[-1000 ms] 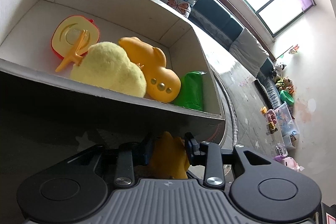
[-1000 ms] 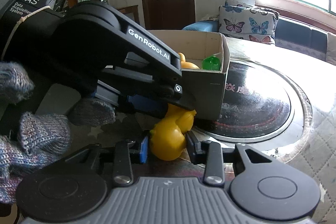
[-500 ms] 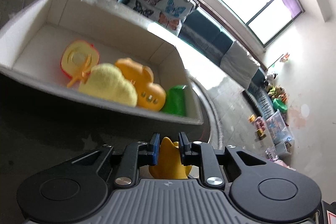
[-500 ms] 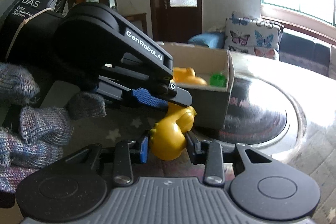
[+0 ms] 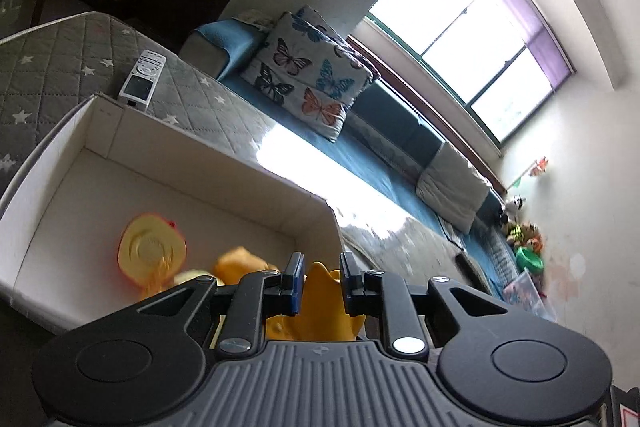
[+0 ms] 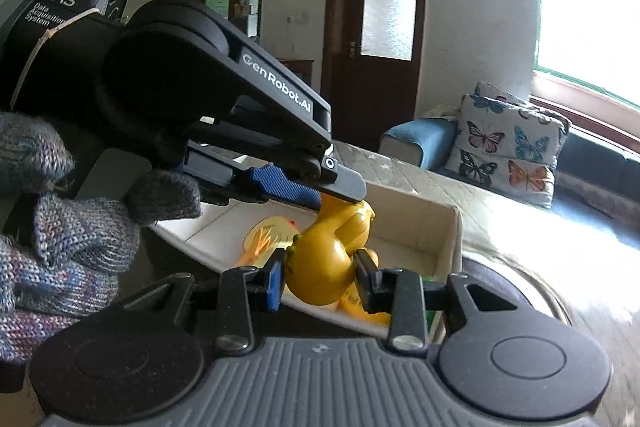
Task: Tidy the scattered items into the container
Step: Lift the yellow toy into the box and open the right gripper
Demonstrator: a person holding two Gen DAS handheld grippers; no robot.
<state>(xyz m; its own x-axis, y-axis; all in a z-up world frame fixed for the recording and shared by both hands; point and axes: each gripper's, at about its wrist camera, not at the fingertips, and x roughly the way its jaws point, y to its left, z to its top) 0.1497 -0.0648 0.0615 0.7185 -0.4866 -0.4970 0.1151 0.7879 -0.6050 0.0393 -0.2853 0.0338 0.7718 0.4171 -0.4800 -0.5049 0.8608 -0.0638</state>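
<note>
Now, left gripper (image 5: 320, 283) clamped on yellow rubber toy (image 5: 322, 301), held above near-right corner of white cardboard box (image 5: 224, 151). In right wrist view, right gripper (image 6: 320, 279) pinches same toy at round lower body; left gripper's blue pad (image 6: 286, 183) grips its top at 12 o'clock. Toy hangs over box rim. Inside box: round orange-yellow toy (image 5: 151, 250) at 9 o'clock of left gripper, orange figure (image 5: 240, 263) beside it, blurred, possibly pig-shaped. Remote control (image 5: 143, 78) on quilted cover behind box. Butterfly cushion (image 5: 308, 79) at 1 o'clock.

box (image 5: 224, 163) top open | far half bare | toys (image 5: 152, 251) crowd near side
</note>
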